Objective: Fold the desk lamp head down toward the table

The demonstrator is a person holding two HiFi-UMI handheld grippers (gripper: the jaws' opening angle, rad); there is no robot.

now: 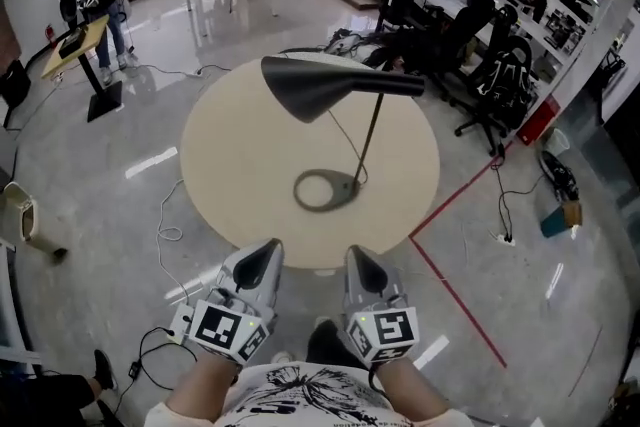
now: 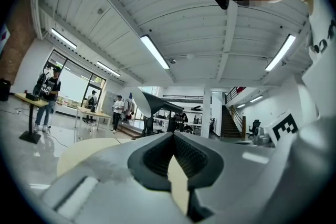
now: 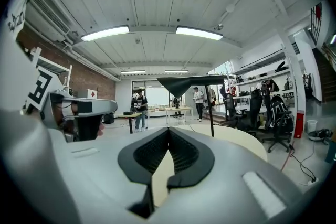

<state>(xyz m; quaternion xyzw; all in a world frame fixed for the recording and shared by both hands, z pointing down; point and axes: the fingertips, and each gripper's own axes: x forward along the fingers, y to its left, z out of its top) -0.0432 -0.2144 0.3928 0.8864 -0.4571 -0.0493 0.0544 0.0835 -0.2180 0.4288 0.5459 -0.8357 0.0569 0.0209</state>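
Round beige worktop [image 1: 240, 155] is topped by a black desk lamp [image 1: 330, 85], head raised; left tool [image 1: 265, 253] and right tool [image 1: 358, 257] are held clenched, empty, near side.

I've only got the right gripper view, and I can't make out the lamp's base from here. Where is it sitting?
Observer: In the head view the ring-shaped base lies flat on the round table, near the middle and slightly toward your side.
Operator: What's the left gripper doing?
Observer: The left gripper has its jaws together with nothing between them, and it points at the lamp.
Operator: Is anything trailing off the lamp?
Observer: A thin cord hangs from the shade down to the base, beside the stem.
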